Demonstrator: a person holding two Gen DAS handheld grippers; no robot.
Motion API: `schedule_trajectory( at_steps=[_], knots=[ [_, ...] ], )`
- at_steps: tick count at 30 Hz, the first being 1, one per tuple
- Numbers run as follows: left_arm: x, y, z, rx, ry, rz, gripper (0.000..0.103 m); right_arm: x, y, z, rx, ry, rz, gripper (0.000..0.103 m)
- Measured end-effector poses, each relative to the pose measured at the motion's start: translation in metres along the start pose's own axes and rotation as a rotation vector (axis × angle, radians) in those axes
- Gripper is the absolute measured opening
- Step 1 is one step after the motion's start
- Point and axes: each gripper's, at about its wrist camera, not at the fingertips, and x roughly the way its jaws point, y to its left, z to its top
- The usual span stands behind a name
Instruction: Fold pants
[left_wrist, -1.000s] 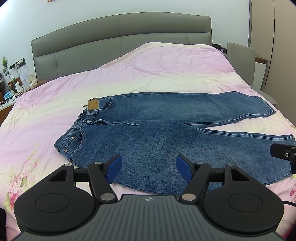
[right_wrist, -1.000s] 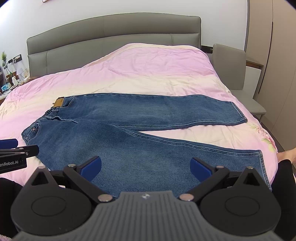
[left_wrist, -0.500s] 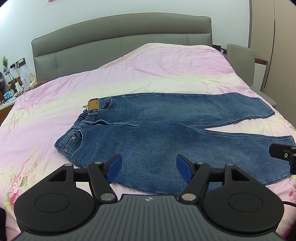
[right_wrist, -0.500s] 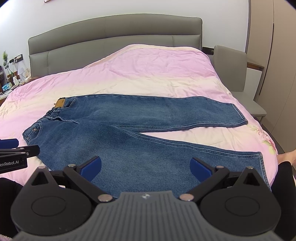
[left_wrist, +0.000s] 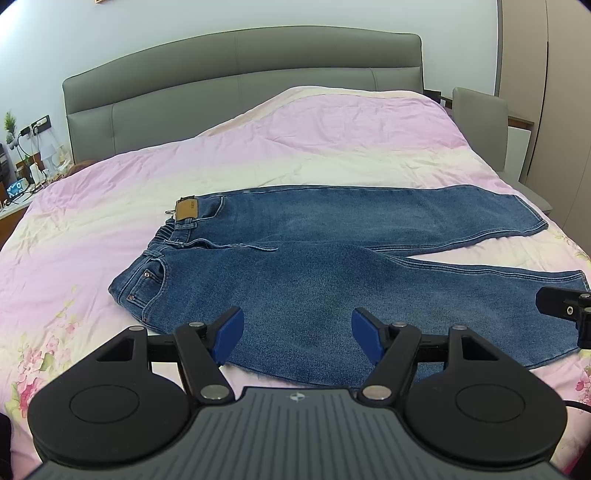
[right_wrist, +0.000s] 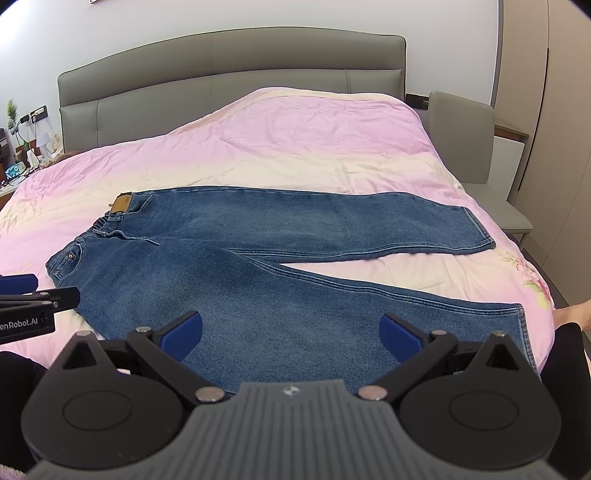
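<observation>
The jeans (left_wrist: 332, 266) lie flat mid-frame on the bed (left_wrist: 295, 147), thick, limp denim best pinched at waistband and hem, with left tool (left_wrist: 297, 328) and right tool (right_wrist: 291, 330) both spread apart and empty.

Barely any change over the last second. Left view: jeans (left_wrist: 332, 280) sit slightly higher in frame than before. The far leg's hem moved from the right edge in toward right-centre and up a bit, so this camera panned a little right. The other gripper's tip at the right edge sits marginally higher. Right view: jeans (right_wrist: 258, 266) dropped slightly lower in frame, headboard (right_wrist: 229, 70) too, so that camera tilted up a touch. Jaw gaps on both grippers look the same. Cloth shape and creases show no shift.
</observation>
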Motion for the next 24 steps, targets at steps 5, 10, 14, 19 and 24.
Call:
schedule_trajectory(
  at_steps=[5, 10, 14, 19, 24],
  knots=[
    [-0.0001, 0.0001, 0.0000, -0.002, 0.001, -0.001, 0.079, 0.0002, 0.0008, -0.0001, 0.000, 0.002, 0.001, 0.098],
    [-0.0007, 0.0012, -0.0007, -0.003, 0.001, -0.002, 0.079, 0.0006, 0.0016, -0.0004, -0.003, 0.005, 0.003, 0.098],
    [-0.0006, 0.0012, -0.0005, -0.002, 0.001, -0.003, 0.079, 0.0007, 0.0014, -0.0007, -0.003, 0.006, 0.002, 0.098],
    [-0.0009, 0.0014, -0.0008, -0.003, 0.001, -0.003, 0.079, 0.0012, 0.0026, -0.0007, -0.002, 0.006, 0.004, 0.098],
    [-0.0010, 0.0015, -0.0008, -0.002, 0.001, -0.002, 0.079, 0.0022, 0.0016, -0.0014, 0.002, 0.008, 0.014, 0.098]
  ],
)
